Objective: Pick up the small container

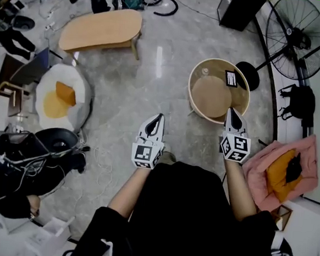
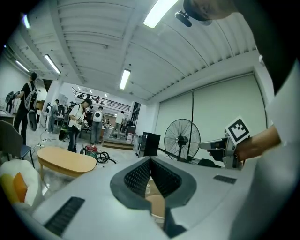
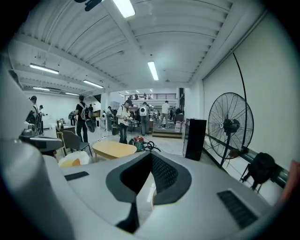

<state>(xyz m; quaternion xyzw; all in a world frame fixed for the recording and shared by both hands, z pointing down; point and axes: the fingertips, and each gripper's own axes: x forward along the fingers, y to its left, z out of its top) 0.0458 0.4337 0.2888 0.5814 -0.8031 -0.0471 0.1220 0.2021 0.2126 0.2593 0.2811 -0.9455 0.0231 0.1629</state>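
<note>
A round wooden table [image 1: 194,97] with a raised rim stands on the floor ahead of me. On its far part sit a small pale container [image 1: 204,72] and a black card [image 1: 230,78]. My right gripper [image 1: 231,111] hangs over the table's near right rim, its jaws closed to a point. The left gripper [image 1: 159,117] is held over bare floor, left of the table, also shut and empty. In the left gripper view, its jaws [image 2: 150,159] meet, with the table's tan top [image 2: 157,204] showing below them. In the right gripper view, the jaws [image 3: 151,155] meet with nothing between them.
A bean-shaped wooden table [image 1: 101,29] stands far left and a white egg-like cushion [image 1: 60,97] lies at left. At right are a standing fan [image 1: 296,39], a black box [image 1: 238,9] and a pink blanket [image 1: 283,170]. Cables [image 1: 99,169] trail near my feet. People stand far off [image 3: 124,119].
</note>
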